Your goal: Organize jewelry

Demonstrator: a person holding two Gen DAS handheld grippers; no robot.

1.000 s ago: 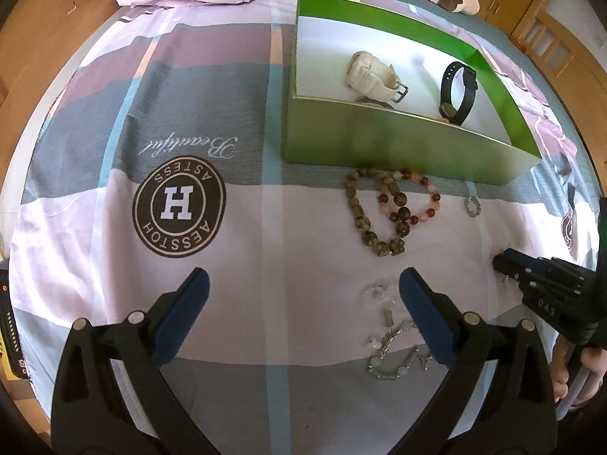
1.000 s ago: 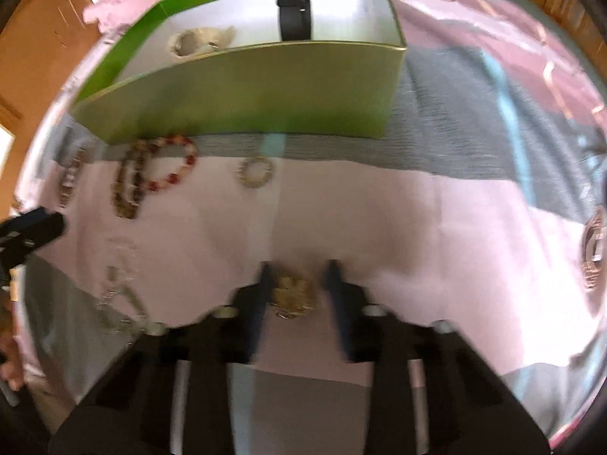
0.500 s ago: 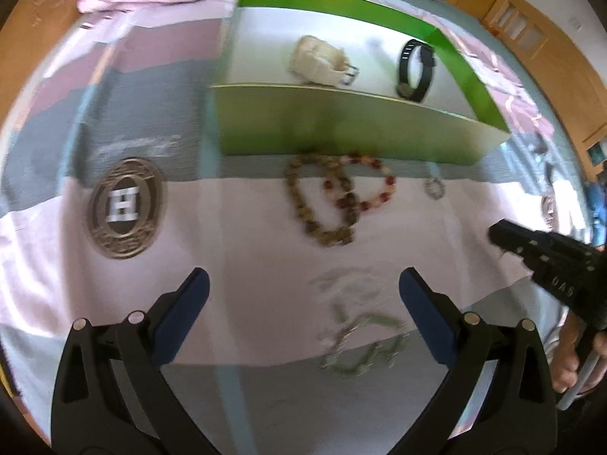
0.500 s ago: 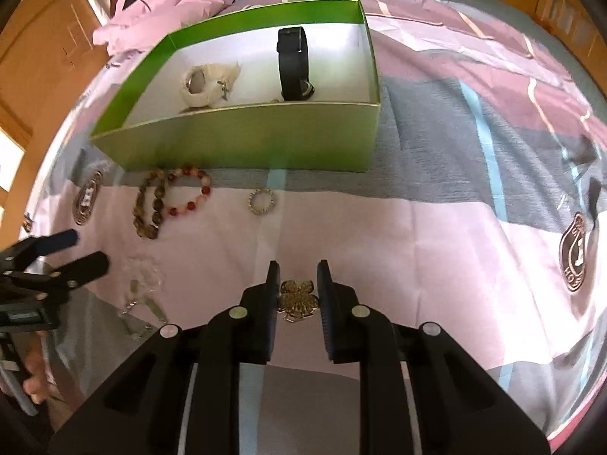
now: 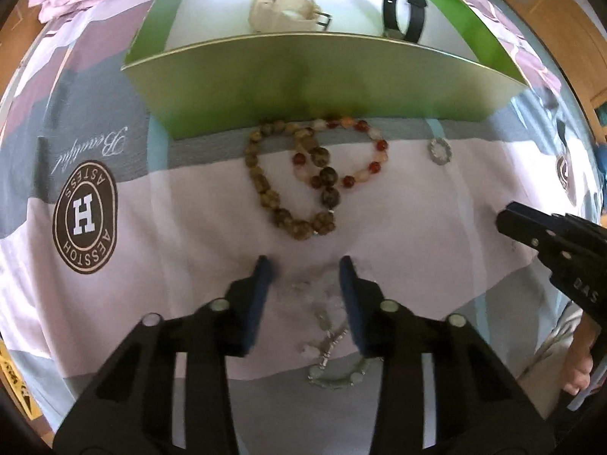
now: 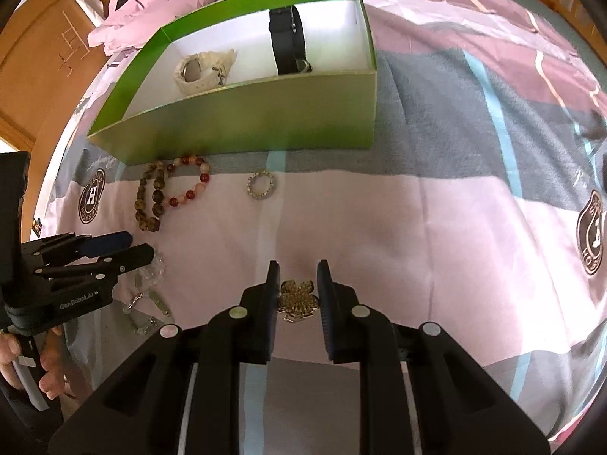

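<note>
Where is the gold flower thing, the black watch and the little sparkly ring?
gold flower brooch (image 6: 297, 297), right wrist view, centre of petals.
black watch (image 6: 286, 43), right wrist view, strap.
sparkly ring (image 6: 261, 185), right wrist view, its rim.

My left gripper (image 5: 305, 276) has pushed forward and narrowed its blue-padded jaws from wide open to straddling the pale, clear-beaded chain bracelet (image 5: 322, 314) on the bedspread. My right gripper (image 6: 298, 282) has closed in on the gold flower-shaped brooch (image 6: 297, 300), pads now against its sides.
</note>
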